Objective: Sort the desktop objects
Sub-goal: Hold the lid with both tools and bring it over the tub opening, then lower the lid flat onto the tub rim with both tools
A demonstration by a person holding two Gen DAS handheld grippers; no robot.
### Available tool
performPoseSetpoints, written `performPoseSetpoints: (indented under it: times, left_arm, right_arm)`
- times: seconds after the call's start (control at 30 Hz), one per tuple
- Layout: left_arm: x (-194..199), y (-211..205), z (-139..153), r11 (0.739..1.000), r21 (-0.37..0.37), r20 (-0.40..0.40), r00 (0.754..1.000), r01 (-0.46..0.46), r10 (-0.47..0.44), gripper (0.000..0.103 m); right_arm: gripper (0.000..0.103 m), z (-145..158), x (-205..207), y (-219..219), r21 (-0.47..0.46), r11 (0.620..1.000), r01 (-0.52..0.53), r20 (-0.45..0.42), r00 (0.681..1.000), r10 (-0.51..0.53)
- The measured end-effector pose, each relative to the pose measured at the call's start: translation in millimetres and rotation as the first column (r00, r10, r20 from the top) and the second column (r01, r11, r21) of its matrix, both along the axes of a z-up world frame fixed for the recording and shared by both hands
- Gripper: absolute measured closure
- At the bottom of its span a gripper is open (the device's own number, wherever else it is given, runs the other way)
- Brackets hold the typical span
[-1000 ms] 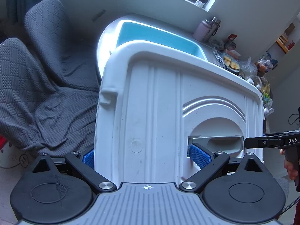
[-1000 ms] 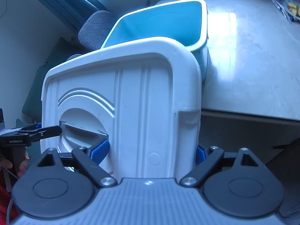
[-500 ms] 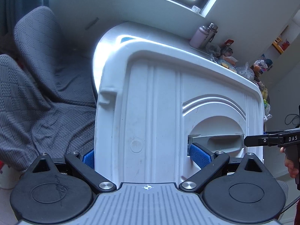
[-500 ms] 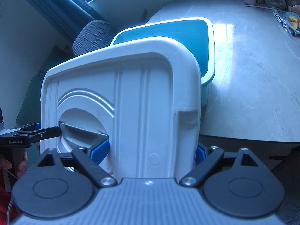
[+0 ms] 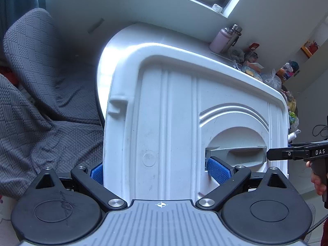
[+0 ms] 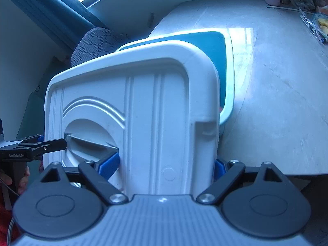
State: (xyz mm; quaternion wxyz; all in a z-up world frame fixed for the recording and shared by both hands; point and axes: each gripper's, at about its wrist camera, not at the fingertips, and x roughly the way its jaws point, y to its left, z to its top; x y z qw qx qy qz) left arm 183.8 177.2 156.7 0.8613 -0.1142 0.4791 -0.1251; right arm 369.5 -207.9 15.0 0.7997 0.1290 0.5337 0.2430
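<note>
A large white plastic lid with a recessed grey handle fills both wrist views. My left gripper is shut on the lid's left half, one blue pad at its outer edge and one in the handle recess. My right gripper is shut on the lid at its right half in the same way. Beyond the lid, the blue storage box with a white rim stands on the pale table; the lid hides most of it. In the left wrist view the box is hidden.
A grey fabric-covered chair stands left of the table. At the table's far end are a pink bottle, a steel flask, bags and a plate of food. A person's hand holds the other gripper's grip.
Both grippers have carried the lid up and toward the table. The blue box now shows less behind the lid's top edge and has gone out of the left wrist view.
</note>
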Motion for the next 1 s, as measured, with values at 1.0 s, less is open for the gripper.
performPoseSetpoints:
  times: [1.0]
  left_arm:
    - [182,6,-5,1.0,-0.011,-0.045,0.999,0.005,-0.006,0.005]
  right_arm:
    - [0.012,1,128,-1,-0.012,1.0,0.004,-0.041,0.999,-0.004]
